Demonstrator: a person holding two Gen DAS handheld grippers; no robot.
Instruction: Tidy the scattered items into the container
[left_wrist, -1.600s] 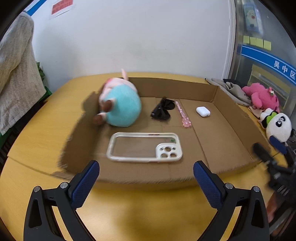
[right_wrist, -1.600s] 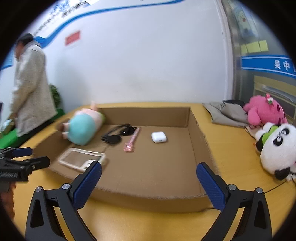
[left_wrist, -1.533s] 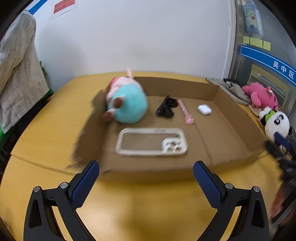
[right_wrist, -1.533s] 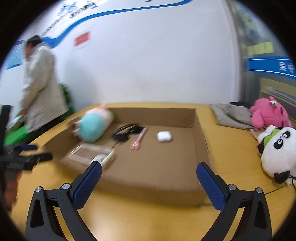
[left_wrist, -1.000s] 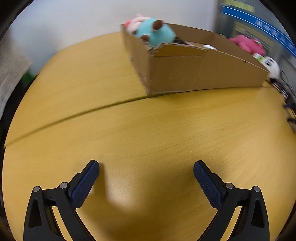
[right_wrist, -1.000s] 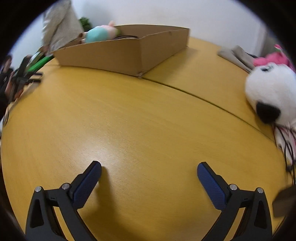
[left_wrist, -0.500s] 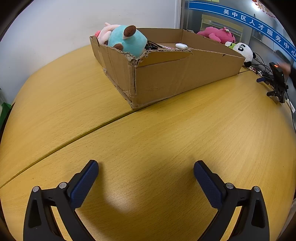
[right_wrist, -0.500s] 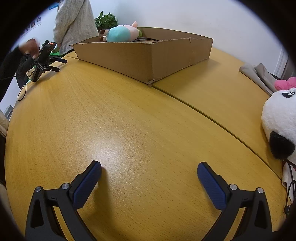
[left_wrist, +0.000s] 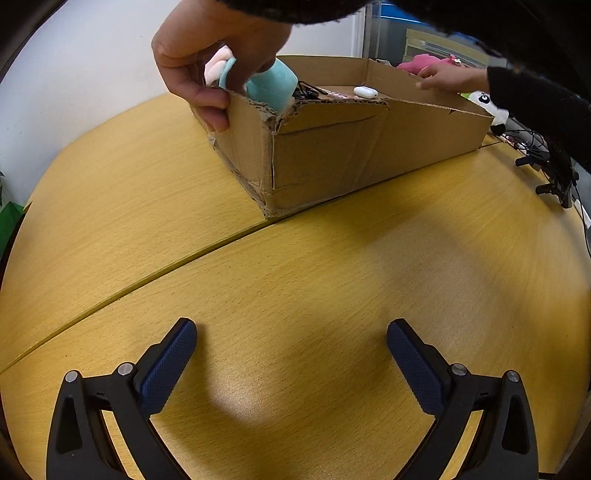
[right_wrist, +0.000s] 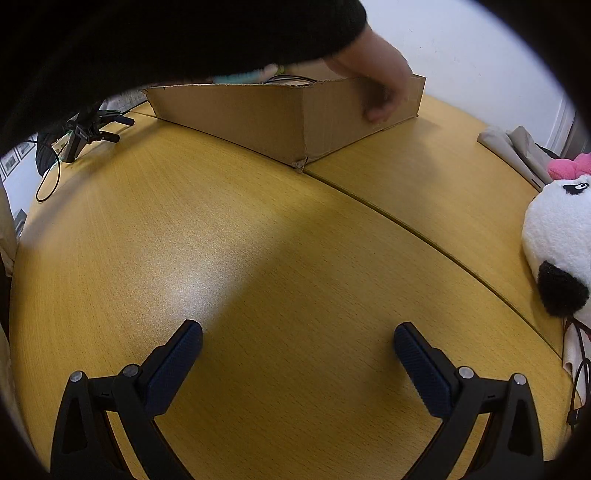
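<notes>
Wooden surface (left_wrist: 295, 277) carries both grippers, left gripper (left_wrist: 291, 354) and right gripper (right_wrist: 297, 354), lying empty with jaws spread, while bare hands (left_wrist: 207, 62) grip the cardboard box (left_wrist: 351, 147) at its far edge, toy (left_wrist: 271, 85) and earbud case (left_wrist: 365, 91) inside, so tidying looks finished and next probably comes moving the box.
</notes>
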